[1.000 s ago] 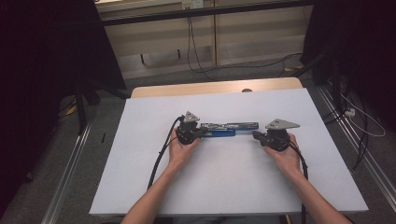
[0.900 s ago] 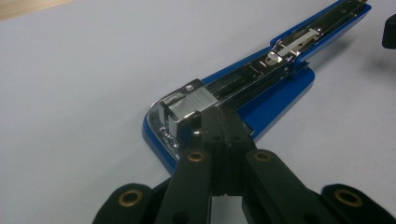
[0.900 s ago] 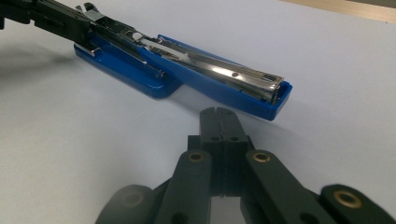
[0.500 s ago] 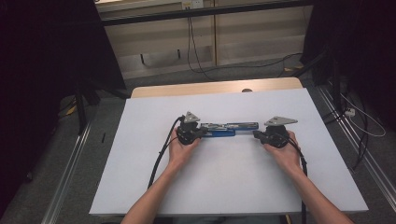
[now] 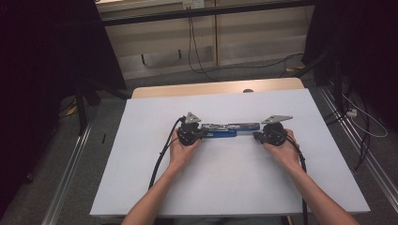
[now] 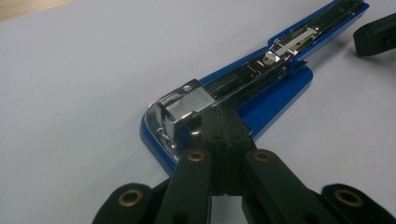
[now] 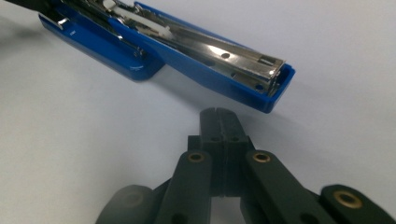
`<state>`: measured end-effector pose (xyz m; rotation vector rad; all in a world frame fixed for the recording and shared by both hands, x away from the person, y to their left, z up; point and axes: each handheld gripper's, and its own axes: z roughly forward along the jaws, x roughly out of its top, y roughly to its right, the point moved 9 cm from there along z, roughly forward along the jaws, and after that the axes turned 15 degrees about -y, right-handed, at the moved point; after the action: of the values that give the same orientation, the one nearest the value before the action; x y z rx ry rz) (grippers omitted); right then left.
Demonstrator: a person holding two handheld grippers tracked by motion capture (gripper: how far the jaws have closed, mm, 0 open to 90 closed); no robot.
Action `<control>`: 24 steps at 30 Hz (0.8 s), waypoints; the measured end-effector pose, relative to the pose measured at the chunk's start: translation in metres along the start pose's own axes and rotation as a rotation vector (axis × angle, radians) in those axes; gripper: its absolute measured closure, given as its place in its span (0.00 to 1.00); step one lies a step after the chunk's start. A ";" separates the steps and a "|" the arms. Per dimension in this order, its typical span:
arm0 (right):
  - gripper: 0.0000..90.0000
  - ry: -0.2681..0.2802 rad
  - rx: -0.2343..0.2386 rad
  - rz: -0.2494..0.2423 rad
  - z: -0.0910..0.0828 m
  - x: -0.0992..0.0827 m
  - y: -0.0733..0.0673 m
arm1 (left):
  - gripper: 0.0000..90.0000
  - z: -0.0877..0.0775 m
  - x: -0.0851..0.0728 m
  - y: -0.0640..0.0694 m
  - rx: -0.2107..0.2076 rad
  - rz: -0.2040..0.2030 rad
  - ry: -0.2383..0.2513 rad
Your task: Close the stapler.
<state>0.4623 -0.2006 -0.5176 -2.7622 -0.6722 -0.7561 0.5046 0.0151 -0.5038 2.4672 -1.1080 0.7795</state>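
Note:
A blue stapler [image 5: 225, 130] lies swung open flat on the white tabletop [image 5: 225, 187], its metal magazine facing up. My left gripper [image 5: 202, 133] is shut, and its tip [image 6: 223, 116] rests against the row of staples [image 6: 189, 100] at the stapler's [image 6: 271, 93] left end, with nothing between the jaws. My right gripper [image 5: 256, 136] is also shut and empty. Its tip [image 7: 219, 114] sits on the table just short of the stapler's [image 7: 187, 51] other end, with a small gap between them. The right gripper's tip [image 6: 373, 35] also shows far off in the left gripper view.
A strip of wooden tabletop [image 5: 216, 88] shows behind the white surface. Cables [image 5: 162, 154] trail from both grippers toward the front edge. Metal rails [image 5: 70, 173] run along the floor on both sides, with loose cords [image 5: 361, 117] at the right.
The right gripper has crept slightly left toward the stapler's end. The left gripper and the stapler have stayed where they were.

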 end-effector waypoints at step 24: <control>1.00 0.030 -0.029 0.003 0.006 0.005 0.000 | 1.00 0.001 -0.001 0.000 -0.021 -0.024 0.019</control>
<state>0.4683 -0.1970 -0.5202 -2.7716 -0.6562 -0.8106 0.5042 0.0149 -0.5046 2.4461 -1.0728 0.7787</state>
